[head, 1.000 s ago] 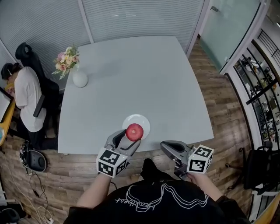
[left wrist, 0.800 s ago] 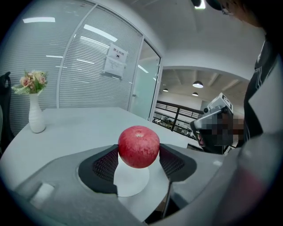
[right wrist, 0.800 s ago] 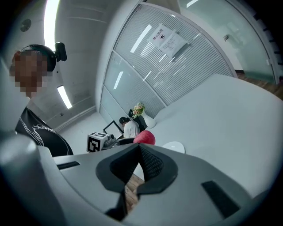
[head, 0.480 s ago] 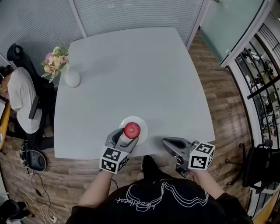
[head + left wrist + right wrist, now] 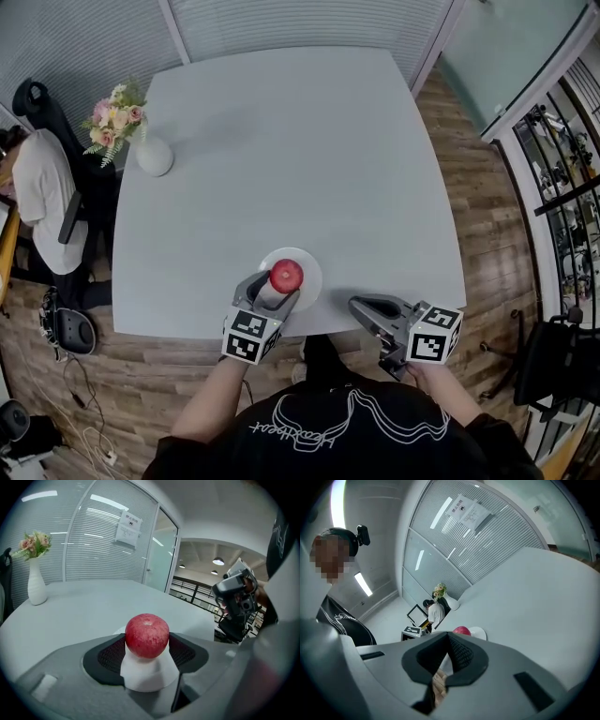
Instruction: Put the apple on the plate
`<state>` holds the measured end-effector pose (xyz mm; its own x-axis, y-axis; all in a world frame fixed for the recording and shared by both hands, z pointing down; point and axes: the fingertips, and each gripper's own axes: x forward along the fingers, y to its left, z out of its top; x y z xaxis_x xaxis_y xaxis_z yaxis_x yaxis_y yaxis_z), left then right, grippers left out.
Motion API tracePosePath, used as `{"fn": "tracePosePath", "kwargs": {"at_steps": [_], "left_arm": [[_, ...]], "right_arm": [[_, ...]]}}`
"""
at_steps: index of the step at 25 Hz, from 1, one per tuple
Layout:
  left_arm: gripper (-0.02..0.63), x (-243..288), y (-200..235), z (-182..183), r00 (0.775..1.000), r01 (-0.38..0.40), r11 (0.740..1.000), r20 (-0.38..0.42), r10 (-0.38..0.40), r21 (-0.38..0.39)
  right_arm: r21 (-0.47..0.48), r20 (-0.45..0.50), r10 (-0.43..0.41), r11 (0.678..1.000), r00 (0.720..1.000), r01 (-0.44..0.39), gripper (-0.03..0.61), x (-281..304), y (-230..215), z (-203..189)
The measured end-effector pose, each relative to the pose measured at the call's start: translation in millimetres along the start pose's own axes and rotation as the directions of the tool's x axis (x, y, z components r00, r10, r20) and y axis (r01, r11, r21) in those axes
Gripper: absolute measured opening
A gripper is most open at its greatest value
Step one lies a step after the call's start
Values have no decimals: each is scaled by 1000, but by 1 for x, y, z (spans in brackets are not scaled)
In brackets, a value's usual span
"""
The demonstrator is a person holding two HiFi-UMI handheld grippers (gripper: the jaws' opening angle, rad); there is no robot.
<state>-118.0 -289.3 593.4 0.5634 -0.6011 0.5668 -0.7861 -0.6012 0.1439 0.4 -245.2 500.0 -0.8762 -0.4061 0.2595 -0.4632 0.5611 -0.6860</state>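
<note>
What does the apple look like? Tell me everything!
The apple is round, red with pale speckles, whole, its dimple facing up. The left claw is shut on it, one black pad pressing each side. It is over the white plate at the near edge of the table; I cannot tell if it touches the plate.

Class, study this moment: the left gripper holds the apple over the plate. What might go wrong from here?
1. The apple is round. If the left gripper lets go before it rests on the plate, it may roll off.
2. The plate lies close to the near edge of the table, so a nudge from the gripper might push it towards that edge.
</note>
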Motion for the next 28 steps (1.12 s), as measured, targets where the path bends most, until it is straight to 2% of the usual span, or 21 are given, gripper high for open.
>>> {"fn": "tracePosePath", "kwargs": {"at_steps": [11,16,21,28], "left_arm": [[298,9,2,-10,1000,12,998,-22,-11,60],[298,8,-3,-12,999,8,991,-33,-3,136],[298,8,-3,-12,999,-22,985,-35,28,171],[308,1,-6,-4,1000,-1,992,-2,1,130]], "right_arm": [[-10,-11,-3,1000,1000,3,9,7,-1,8],[-1,-18,0,1000,1000,0,9,5,0,2],[-1,-20,0,1000,1000,0,9,5,0,0],[-14,-6,24,1000,1000,-24,8,6,10,0]]}}
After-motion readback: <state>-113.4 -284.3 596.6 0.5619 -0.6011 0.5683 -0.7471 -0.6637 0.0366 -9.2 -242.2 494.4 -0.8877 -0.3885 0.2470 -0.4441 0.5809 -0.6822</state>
